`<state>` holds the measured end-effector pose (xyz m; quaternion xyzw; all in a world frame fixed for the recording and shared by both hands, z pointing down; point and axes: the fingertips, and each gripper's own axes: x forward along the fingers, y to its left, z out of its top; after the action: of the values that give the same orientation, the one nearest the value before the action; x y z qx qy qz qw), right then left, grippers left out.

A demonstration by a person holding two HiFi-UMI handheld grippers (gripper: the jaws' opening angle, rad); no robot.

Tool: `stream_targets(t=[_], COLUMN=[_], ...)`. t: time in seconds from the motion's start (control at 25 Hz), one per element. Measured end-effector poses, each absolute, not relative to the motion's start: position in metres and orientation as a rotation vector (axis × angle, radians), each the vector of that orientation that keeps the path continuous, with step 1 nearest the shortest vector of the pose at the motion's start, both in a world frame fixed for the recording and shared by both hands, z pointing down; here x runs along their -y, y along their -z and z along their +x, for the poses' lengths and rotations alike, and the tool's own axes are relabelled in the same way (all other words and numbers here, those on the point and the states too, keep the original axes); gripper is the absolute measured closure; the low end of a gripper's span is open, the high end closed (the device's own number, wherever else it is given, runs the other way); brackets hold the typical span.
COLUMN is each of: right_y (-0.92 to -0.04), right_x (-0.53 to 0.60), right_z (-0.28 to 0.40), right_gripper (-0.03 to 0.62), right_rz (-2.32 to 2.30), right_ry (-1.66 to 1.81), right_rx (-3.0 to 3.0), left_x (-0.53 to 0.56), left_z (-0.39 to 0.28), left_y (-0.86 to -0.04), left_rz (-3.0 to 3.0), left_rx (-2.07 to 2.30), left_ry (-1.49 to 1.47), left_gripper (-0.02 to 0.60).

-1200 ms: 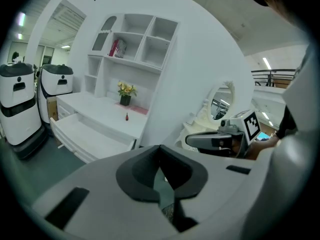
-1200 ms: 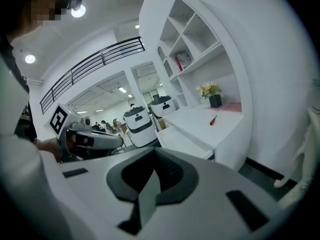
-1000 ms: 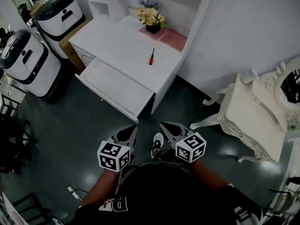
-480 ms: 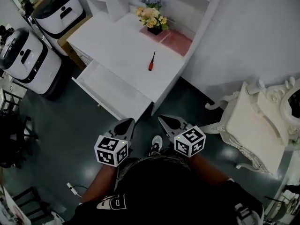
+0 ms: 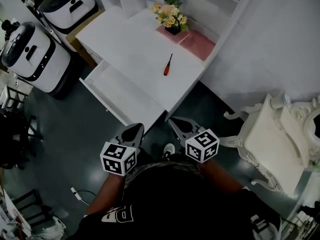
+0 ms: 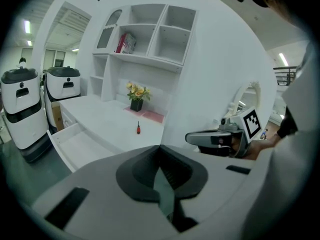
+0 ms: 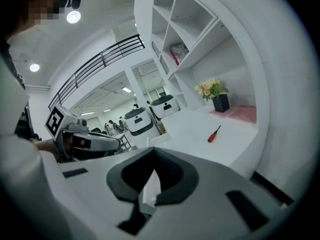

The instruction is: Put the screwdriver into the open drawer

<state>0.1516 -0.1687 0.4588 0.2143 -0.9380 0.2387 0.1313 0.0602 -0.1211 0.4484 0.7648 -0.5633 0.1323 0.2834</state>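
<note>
A red-handled screwdriver (image 5: pixel 167 65) lies flat near the middle of a white desk (image 5: pixel 131 43), toward its right edge. An open drawer (image 5: pixel 121 95) juts from the front edge. The left gripper (image 5: pixel 135 128) and right gripper (image 5: pixel 173 120) hover before the desk, well apart from the screwdriver, both with jaws closed and empty. Likely risks: the thin tool could roll or skid when pinched, or be released short of the drawer. Counted: one screwdriver, one drawer, two grippers, one flower pot (image 5: pixel 172 19), one pink mat (image 5: pixel 194 42).
</note>
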Motion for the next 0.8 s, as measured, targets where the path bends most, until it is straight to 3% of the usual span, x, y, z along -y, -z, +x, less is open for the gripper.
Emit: stream_targets(t=[0.8], right_y=[-0.475], right_x=[0.243], right_z=[0.085], right_gripper=[0.585], right_rz=[1.000], right_ry=[-0.727], right_rx=[2.581], left_x=[0.219], left_z=[-0.030], left_y=[-0.458], left_rz=[2.248], left_rx=[1.257], left_ry=[-0.486], left_gripper=[0.566])
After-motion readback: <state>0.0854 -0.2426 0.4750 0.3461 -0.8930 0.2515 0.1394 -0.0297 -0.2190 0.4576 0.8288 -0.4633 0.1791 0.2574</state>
